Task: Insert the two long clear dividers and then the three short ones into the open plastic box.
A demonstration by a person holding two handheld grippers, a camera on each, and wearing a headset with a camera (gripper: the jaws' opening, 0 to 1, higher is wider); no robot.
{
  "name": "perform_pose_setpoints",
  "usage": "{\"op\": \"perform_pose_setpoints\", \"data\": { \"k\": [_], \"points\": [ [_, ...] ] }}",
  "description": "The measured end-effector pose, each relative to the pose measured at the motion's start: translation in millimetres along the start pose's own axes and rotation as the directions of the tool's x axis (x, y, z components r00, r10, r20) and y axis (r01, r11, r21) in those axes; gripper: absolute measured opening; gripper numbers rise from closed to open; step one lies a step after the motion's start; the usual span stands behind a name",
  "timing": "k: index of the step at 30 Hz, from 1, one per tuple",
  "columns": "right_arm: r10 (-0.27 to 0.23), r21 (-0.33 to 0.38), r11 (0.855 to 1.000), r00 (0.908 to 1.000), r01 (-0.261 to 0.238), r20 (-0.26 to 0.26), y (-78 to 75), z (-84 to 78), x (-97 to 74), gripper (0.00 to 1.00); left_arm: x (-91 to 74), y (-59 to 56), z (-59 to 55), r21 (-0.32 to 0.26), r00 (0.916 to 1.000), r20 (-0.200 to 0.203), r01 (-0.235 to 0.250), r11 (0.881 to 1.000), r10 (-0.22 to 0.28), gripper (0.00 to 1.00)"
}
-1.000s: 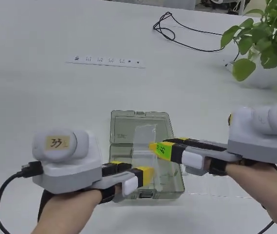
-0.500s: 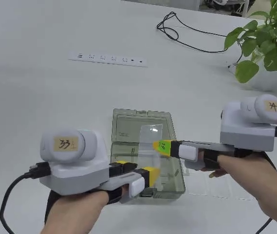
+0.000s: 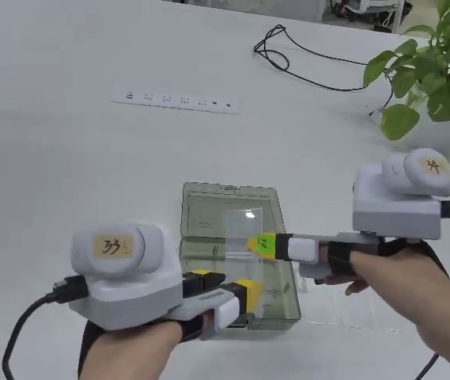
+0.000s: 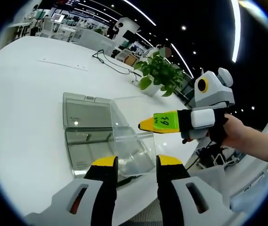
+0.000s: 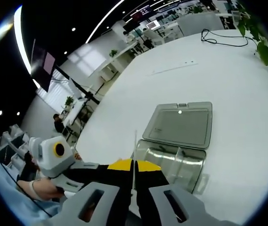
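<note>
Fingers (image 5: 120, 165) of our right gripper (image 5: 134, 165) are pinched narrow on a clear divider (image 5: 134, 143), which shows edge-on as a thin upright line in the right gripper view. In the head view that gripper extends in from the right and holds the divider upright over the base of the open plastic box (image 3: 286, 305). We cannot tell whether its lower edge touches the base. Our left gripper (image 4: 137, 162) has its fingers standing well apart at the near edge of the box, gripping nothing. The box sits on the white worktop (image 3: 66, 182), its lid (image 3: 217, 207) lying flat on the far side. Farther back lie a power strip (image 3: 173, 100) and a black cable (image 3: 304, 59), with a potted plant (image 3: 434, 71) at the right.
</note>
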State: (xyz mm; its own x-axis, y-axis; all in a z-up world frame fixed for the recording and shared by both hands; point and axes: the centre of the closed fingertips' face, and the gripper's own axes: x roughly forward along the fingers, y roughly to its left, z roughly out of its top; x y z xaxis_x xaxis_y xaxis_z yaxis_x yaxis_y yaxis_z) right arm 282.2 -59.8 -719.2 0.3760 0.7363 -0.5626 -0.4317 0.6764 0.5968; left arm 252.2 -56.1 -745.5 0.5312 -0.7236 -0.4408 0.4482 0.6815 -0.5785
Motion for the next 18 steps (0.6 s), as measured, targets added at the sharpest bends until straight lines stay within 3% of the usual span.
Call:
{"op": "perform_pose_setpoints", "data": {
  "k": [8, 12, 15, 18],
  "points": [
    [0.001, -0.006, 1.000, 0.9993, -0.002, -0.038, -0.9, -4.5, 1.7, 0.02, -3.4, 3.7, 0.4, 0.077, 0.9997, 0.021, 0.010, 0.997, -0.011, 0.35],
    [-0.026, 0.016, 1.000, 0.9988, 0.026, -0.042, -4.8, -5.4, 0.6, 0.02, -5.1, 8.9, -2.6, 0.119, 0.9997, 0.007, 0.024, 0.993, -0.025, 0.49],
    [-0.042, 0.037, 0.998, 0.9978, 0.044, -0.051, -8.6, -7.5, -0.3, 0.02, -8.5, 12.1, -3.6, 0.244, 0.9991, -0.008, 0.042, 0.969, -0.041, 0.59],
    [-0.049, 0.047, 0.998, 0.9975, 0.052, -0.051, -11.3, -6.8, -0.2, 0.02, -12.2, 14.4, -6.1, 0.317, 0.9984, -0.025, 0.055, 0.947, -0.050, 0.69]
  ]
}}
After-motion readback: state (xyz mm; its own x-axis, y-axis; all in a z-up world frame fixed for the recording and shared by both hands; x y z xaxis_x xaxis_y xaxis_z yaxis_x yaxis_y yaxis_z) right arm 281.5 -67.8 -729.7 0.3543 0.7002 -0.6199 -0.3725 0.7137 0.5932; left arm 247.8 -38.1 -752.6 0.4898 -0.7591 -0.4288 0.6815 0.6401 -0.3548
